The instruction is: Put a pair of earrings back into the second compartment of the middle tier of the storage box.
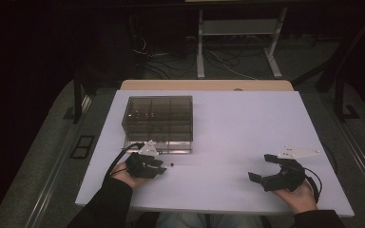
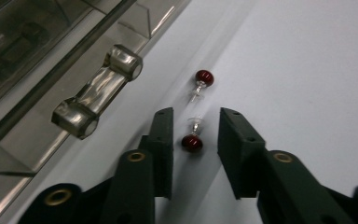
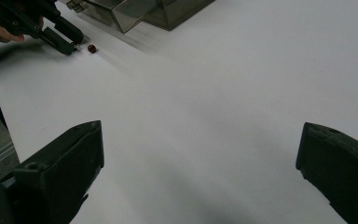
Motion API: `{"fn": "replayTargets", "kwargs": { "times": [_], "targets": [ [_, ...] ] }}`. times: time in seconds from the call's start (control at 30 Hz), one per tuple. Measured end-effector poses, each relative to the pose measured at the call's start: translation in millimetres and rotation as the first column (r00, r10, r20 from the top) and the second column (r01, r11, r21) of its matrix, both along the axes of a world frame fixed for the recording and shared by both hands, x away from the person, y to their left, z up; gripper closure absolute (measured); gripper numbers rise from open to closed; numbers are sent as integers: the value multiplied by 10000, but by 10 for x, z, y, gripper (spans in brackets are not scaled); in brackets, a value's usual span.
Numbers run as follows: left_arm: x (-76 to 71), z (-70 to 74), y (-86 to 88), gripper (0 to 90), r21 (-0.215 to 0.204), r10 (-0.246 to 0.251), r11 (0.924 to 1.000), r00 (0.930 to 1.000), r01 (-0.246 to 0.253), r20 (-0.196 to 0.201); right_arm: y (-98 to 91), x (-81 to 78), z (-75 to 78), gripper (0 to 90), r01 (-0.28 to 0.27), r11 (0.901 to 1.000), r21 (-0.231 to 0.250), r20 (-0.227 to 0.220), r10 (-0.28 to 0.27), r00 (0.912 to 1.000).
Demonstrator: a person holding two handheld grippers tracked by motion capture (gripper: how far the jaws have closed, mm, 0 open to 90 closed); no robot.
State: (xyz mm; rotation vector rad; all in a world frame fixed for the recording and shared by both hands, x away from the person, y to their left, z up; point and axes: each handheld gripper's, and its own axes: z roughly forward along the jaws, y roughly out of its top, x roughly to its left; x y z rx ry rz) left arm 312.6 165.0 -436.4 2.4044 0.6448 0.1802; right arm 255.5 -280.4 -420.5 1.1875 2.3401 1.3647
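Two small earrings with dark red beads lie on the white table (image 1: 228, 123) in front of a smoky clear drawer box (image 1: 158, 119). In the left gripper view the near earring (image 2: 192, 142) rests between the open jaws of my left gripper (image 2: 195, 122), touching neither. The far earring (image 2: 204, 78) lies just beyond the jaw tips. The box's clear drawer handle (image 2: 98, 91) is to the left of them. In the high view my left gripper (image 1: 163, 170) sits by the box's front, with a dark speck of an earring (image 1: 172, 165) at its tip. My right gripper (image 1: 260, 167) is wide open, holding nothing.
The right gripper view shows my right gripper (image 3: 200, 144) over bare table, with the left gripper (image 3: 58, 32), a red bead (image 3: 92, 48) and the box (image 3: 140, 11) far off. A white three-cornered plate (image 1: 298, 153) tops the right gripper. Desk legs and cables lie beyond the table's far edge.
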Motion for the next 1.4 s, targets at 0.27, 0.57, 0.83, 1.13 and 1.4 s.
{"fn": "replayTargets", "kwargs": {
  "times": [0.27, 0.57, 0.83, 1.13, 1.4],
  "targets": [
    [16, -9, 29, 776, -58, -9, 10000, 10000, 10, 71, 0, 2, -3, 5, 16, 10000, -33, 9, -16, 10000],
    [18, -10, 26, 788, -18, -84, 10000, 9999, 85, 137, -2, 3, -5, 5, 27, 10000, -42, -7, -27, 10000],
    [15, 7, 23, 791, 28, -152, 9999, 9998, 152, 119, -6, 2, -4, 5, 38, 10000, -43, -26, -38, 10000],
    [-22, 152, 17, 791, -96, -509, 9987, 9987, 508, -64, -4, 2, -7, 5, 24, 10000, -60, -3, -24, 10000],
    [-60, 315, -6, 791, 84, -928, 9956, 9951, 932, -327, -3, 3, -7, 5, 31, 10000, -53, 11, -31, 10000]
  ]
}}
